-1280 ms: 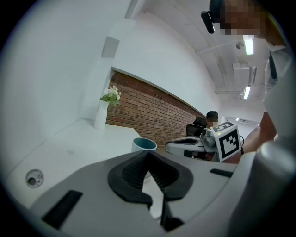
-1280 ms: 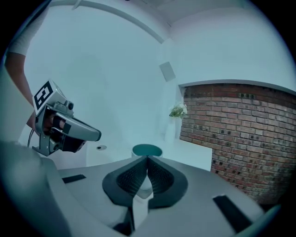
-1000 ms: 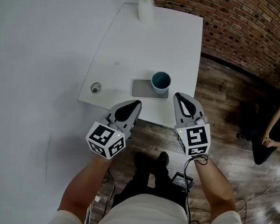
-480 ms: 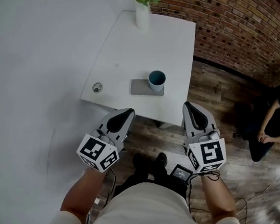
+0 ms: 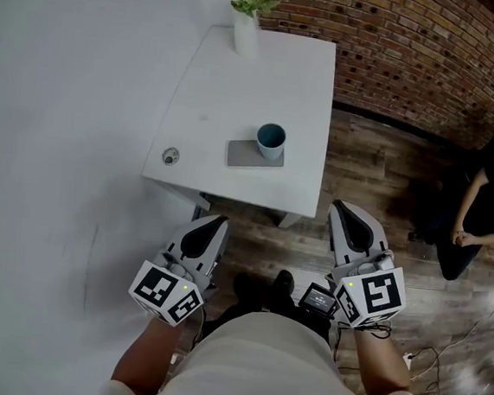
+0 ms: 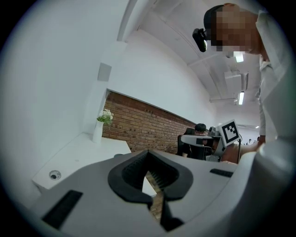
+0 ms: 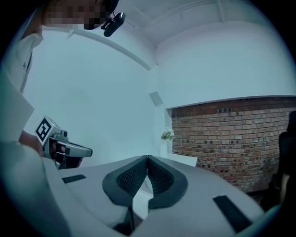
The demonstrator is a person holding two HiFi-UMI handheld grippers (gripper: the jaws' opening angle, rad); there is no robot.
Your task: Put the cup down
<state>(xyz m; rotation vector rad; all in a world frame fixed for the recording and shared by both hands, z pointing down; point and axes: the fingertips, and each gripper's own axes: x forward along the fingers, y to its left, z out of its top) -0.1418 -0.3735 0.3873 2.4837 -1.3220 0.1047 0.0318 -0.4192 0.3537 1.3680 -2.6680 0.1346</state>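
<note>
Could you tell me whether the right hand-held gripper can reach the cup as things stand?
Probably yes, after moving forward. The right hand-held gripper hangs shut over the floor, short of the table, and nothing stands between it and the cup on its mat.

Table (image 5: 241,79) at far centre, wall (image 5: 58,87) to its left, brick wall (image 5: 418,44) far right. Vase (image 5: 244,34) on table's far-left corner. Mat (image 5: 242,154) on near-right part; cup (image 5: 271,140) upright on mat's right end. Small round item (image 5: 171,155) near-left, well apart from mat. Seated person (image 5: 480,215) at right edge. Left gripper (image 5: 218,222) & right gripper (image 5: 340,209) on near side, over floor (image 5: 371,169), apart from table.
</note>
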